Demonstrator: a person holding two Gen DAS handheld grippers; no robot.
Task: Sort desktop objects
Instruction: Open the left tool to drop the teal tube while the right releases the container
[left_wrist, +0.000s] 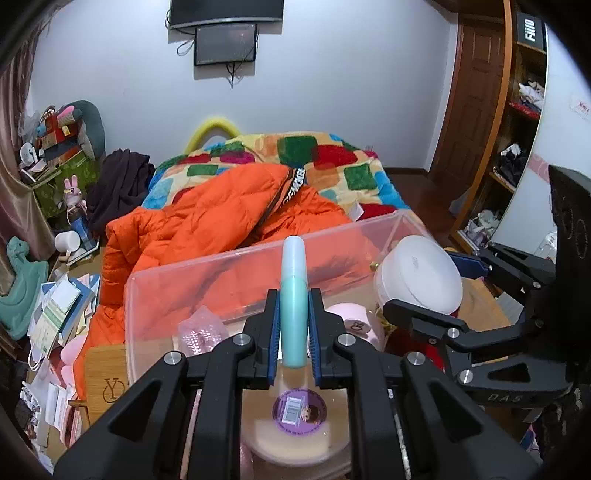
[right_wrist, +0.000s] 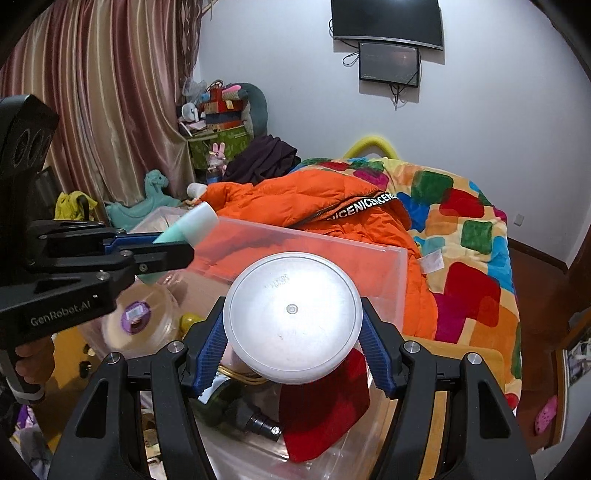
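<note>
My left gripper (left_wrist: 293, 295) is shut on a mint-green tube (left_wrist: 293, 306) with a pale cap, held upright over the clear plastic bin (left_wrist: 221, 266). In the right wrist view the left gripper (right_wrist: 173, 243) comes in from the left with the tube (right_wrist: 195, 225) tilted above the bin's far wall (right_wrist: 369, 266). My right gripper (right_wrist: 291, 332) is shut on a white round jar (right_wrist: 291, 317), with a blue pad against each side, above the bin's right part. The left wrist view shows that jar (left_wrist: 417, 277) and the right gripper (left_wrist: 443, 291) at the right.
In the bin lie a round clear box with a purple label (left_wrist: 295, 410), a pink packet (left_wrist: 201, 332), a pink roll (left_wrist: 358, 325), a red cloth (right_wrist: 325, 406) and a dark bottle (right_wrist: 229, 402). Behind it, an orange jacket (left_wrist: 207, 221) covers the bed. Papers (left_wrist: 59, 310) clutter the left.
</note>
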